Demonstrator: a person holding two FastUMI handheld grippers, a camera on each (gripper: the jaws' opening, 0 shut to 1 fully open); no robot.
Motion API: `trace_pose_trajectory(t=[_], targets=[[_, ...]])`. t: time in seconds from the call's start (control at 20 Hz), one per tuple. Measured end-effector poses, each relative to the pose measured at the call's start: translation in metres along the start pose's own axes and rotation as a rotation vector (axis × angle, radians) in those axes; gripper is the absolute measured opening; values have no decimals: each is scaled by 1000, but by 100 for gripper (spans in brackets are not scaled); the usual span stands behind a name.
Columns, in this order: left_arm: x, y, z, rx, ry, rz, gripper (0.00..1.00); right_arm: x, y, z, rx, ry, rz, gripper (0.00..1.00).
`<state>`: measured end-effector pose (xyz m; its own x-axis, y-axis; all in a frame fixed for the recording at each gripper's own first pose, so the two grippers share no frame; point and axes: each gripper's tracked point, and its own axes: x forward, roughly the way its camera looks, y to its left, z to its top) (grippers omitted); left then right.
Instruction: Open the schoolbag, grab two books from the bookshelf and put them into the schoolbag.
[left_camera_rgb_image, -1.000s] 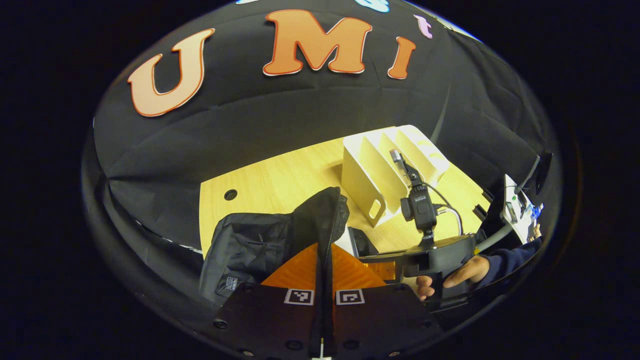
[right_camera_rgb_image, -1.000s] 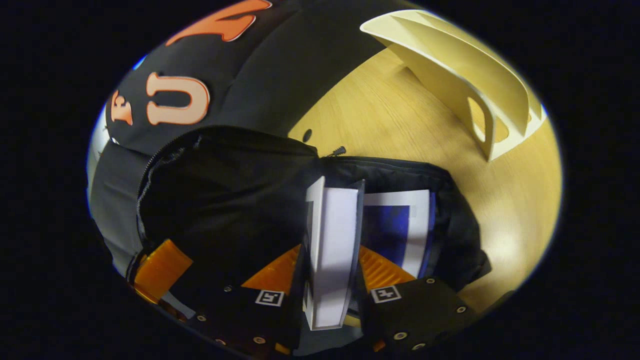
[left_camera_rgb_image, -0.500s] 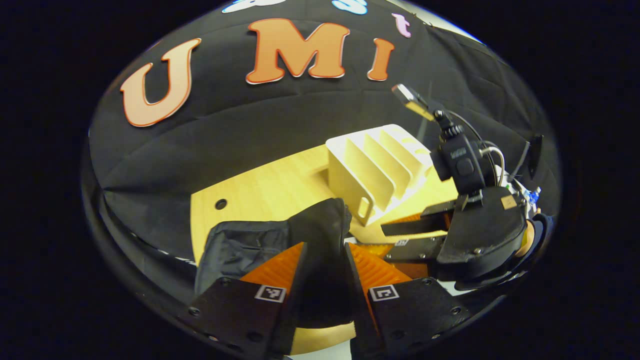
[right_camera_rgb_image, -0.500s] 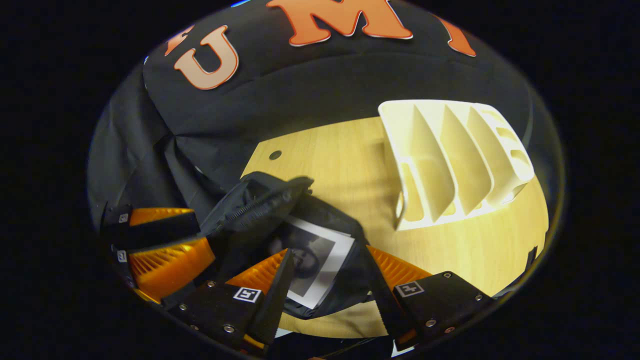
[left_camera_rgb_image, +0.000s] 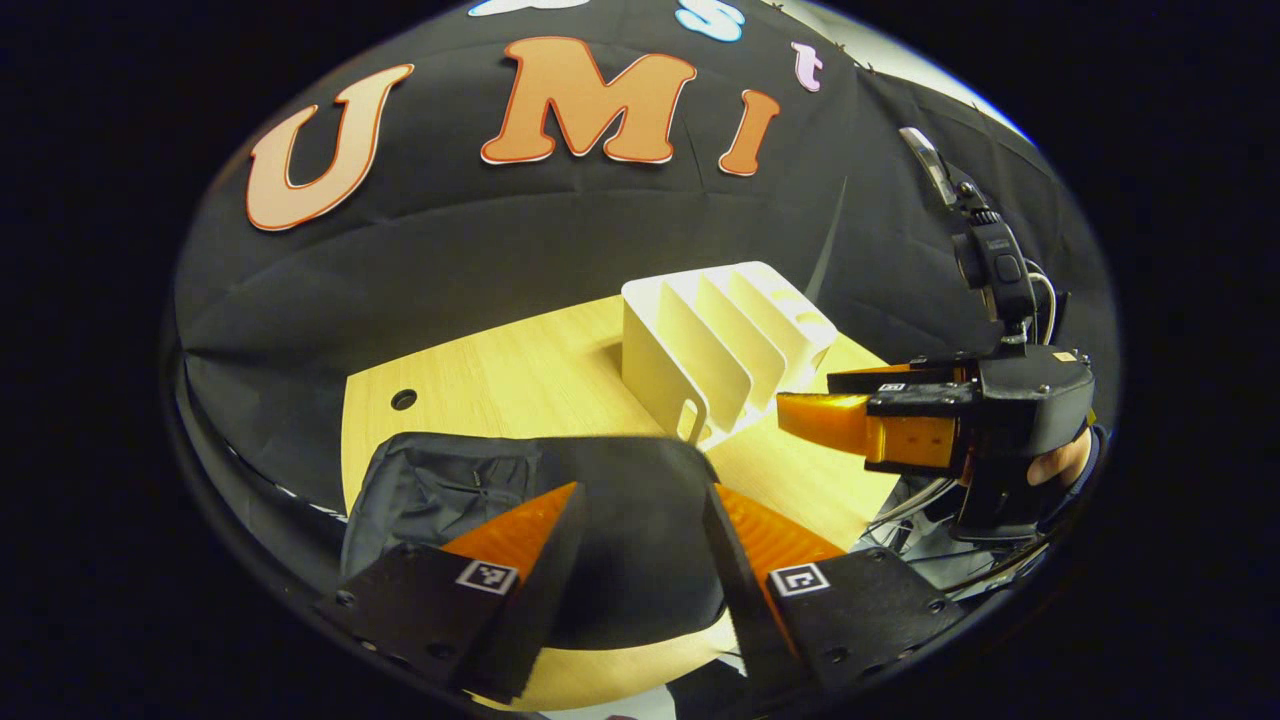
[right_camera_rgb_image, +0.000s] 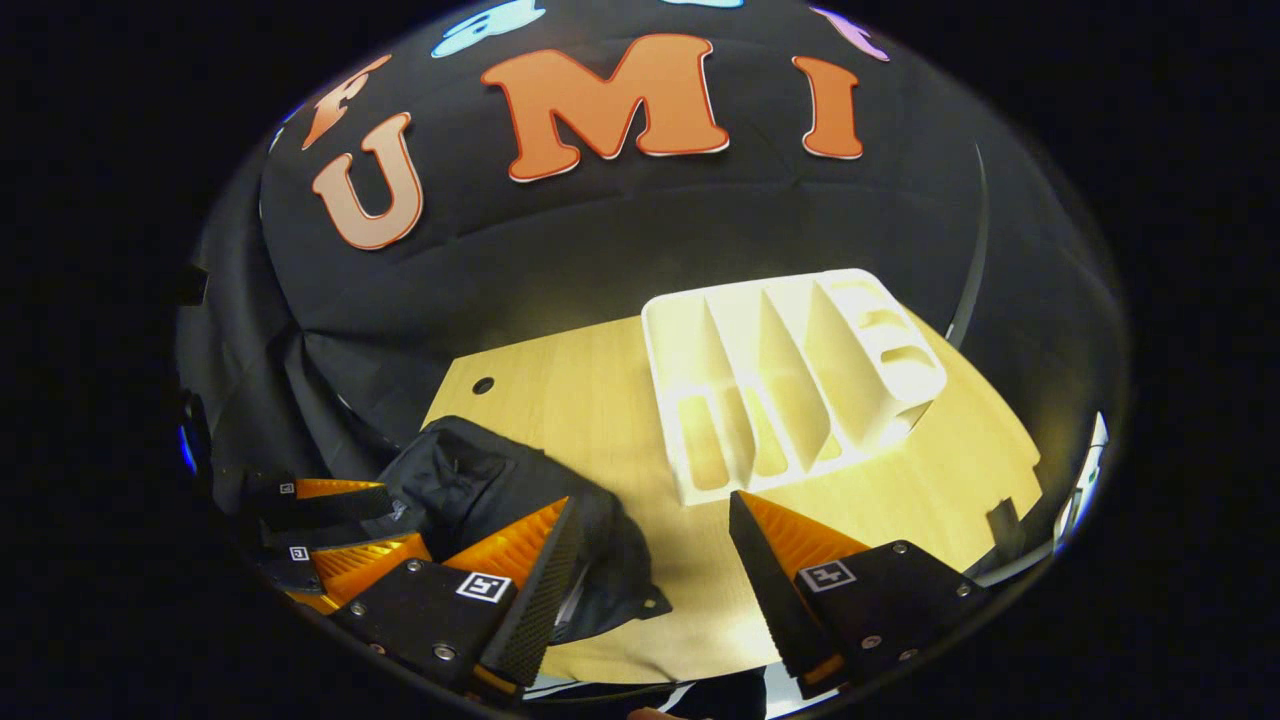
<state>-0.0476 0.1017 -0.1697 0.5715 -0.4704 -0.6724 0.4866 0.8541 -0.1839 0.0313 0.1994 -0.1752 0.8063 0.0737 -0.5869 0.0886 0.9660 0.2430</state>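
The black schoolbag (left_camera_rgb_image: 480, 485) lies flat on the wooden table (left_camera_rgb_image: 520, 380), its flap down and its inside hidden. My left gripper (left_camera_rgb_image: 645, 500) hovers open just above it, with nothing between its fingers. The white bookshelf (left_camera_rgb_image: 715, 340) stands behind with bare slots. To its right, a hand (left_camera_rgb_image: 1062, 462) holds my right gripper (left_camera_rgb_image: 815, 395) in the air. In the right gripper view, that gripper (right_camera_rgb_image: 650, 505) stands wide open above the table. The schoolbag (right_camera_rgb_image: 480, 475) lies to its left, the bookshelf (right_camera_rgb_image: 790, 375) stands ahead, and the left gripper (right_camera_rgb_image: 400, 518) is beside the bag.
A small round hole (right_camera_rgb_image: 483, 385) sits in the table (right_camera_rgb_image: 600, 390) near its far left corner. Black cloth hangs close behind the table. Bare wood lies between the bag and the bookshelf. Cables (left_camera_rgb_image: 905, 505) hang under the right gripper.
My left gripper let go of the bag's flap and opened. My right gripper released the white book into the bag and pulled back and up. The flap has dropped flat.
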Motion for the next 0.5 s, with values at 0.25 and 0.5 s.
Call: trace_pose_trajectory(t=[0.25,0.5], targets=[[15,-14,27,-64,-61,66,93,-4,-47,43,-76,-104,-1,94],[40,-49,63,-136,-146,155,98,0,-93,74,-158,-151,35,95]])
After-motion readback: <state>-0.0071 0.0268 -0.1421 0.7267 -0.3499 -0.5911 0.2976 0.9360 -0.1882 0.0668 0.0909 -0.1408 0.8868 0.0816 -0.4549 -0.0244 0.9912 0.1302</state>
